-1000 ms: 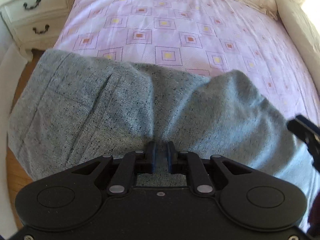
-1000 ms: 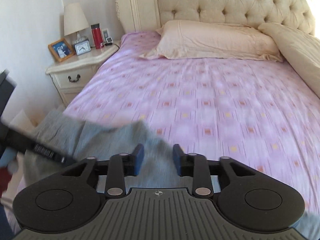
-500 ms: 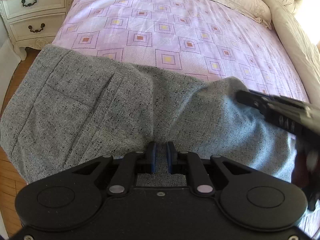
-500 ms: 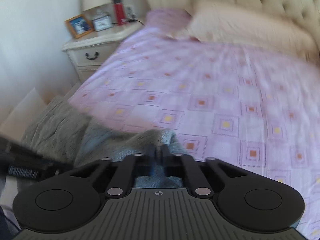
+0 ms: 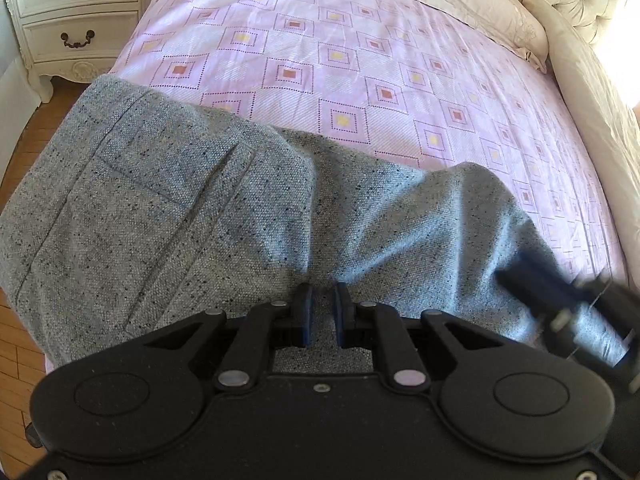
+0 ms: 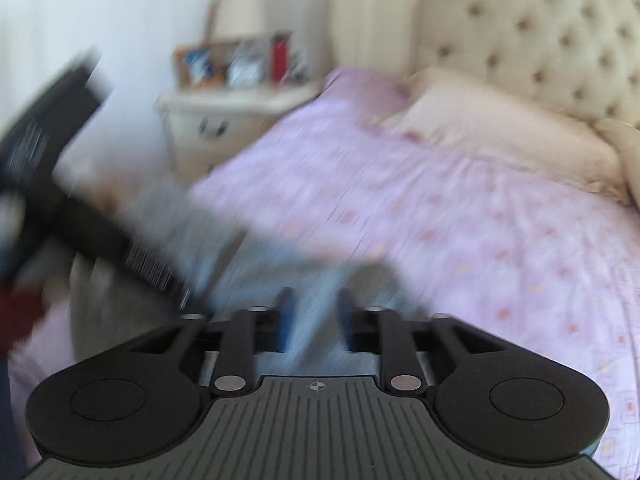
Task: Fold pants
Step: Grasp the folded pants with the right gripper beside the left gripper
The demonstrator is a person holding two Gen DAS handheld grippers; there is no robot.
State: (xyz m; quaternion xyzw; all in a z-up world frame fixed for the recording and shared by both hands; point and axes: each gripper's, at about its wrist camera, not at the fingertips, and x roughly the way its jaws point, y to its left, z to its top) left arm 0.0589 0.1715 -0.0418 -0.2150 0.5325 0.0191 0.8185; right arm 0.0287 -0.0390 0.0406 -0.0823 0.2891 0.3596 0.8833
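Left gripper (image 5: 320, 308) is pinching the grey pants (image 5: 192, 216) at the bed's near edge.
Right gripper (image 6: 314, 316) is standing part open, blurred cloth between its fingers; grip uncertain. A barcode label on the left tool is smeared, unreadable. Beyond the pants, the pink bedspread (image 5: 360, 64) is lying flat toward the pillows (image 5: 460, 8); nightstand (image 5: 68, 16) left.

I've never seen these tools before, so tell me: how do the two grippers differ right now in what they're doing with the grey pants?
The left gripper has its jaws nearly together, pinching the grey pants; the right gripper shows a wider gap with cloth between. The left view is sharp, the right one motion-blurred, so its grip is unclear. Both are black with blue pads, over the pink bedsheet.
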